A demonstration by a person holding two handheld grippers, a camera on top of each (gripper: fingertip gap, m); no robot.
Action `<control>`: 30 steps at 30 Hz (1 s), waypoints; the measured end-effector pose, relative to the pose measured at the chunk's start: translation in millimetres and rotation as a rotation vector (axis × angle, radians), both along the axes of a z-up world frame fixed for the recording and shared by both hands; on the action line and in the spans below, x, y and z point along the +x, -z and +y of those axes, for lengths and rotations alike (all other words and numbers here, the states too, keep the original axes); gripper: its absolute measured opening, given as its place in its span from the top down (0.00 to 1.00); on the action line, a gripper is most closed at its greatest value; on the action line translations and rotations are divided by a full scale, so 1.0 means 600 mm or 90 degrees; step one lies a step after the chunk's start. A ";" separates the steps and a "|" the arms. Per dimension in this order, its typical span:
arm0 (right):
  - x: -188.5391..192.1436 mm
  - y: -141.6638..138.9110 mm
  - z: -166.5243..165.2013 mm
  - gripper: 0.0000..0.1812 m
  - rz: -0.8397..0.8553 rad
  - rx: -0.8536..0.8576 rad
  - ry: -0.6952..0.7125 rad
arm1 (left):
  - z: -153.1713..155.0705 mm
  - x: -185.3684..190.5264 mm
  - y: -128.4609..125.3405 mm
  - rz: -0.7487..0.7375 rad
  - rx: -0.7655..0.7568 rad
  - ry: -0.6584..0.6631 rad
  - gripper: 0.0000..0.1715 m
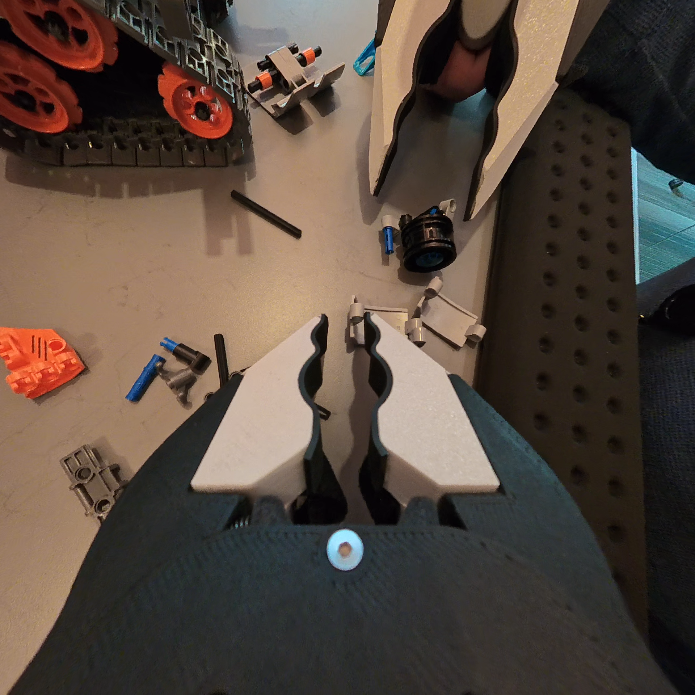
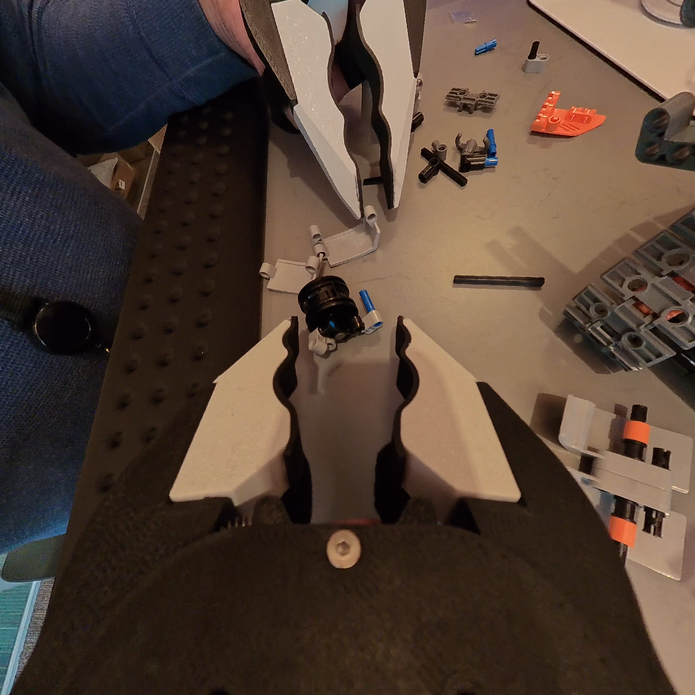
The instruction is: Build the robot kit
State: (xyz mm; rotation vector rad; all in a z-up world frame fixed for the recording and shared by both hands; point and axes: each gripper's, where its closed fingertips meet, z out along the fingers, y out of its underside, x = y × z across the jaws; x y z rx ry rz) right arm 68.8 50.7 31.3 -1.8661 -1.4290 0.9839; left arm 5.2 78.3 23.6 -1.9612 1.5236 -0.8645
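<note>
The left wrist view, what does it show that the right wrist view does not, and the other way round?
Only the left wrist view shows the orange toothed wheels inside the tracked vehicle's tread.

Only the right wrist view shows a black wristwatch on a blue sleeve, and a grey connector with a black pin at the far side.

Both show the grey table, the black pulley wheel, two light grey curved panels, the long black axle, the orange panel piece, and both grippers, left and right, open and holding nothing.
</note>
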 end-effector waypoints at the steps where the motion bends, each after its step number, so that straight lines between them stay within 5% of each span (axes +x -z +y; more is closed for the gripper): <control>1: 0.000 0.000 0.000 0.73 0.000 0.000 0.000 | 0.001 0.000 0.000 0.000 0.000 -0.001 0.90; 30: 0.008 -0.014 0.005 0.72 0.035 -0.004 0.020 | 0.006 -0.039 -0.029 -0.028 0.041 -0.046 0.91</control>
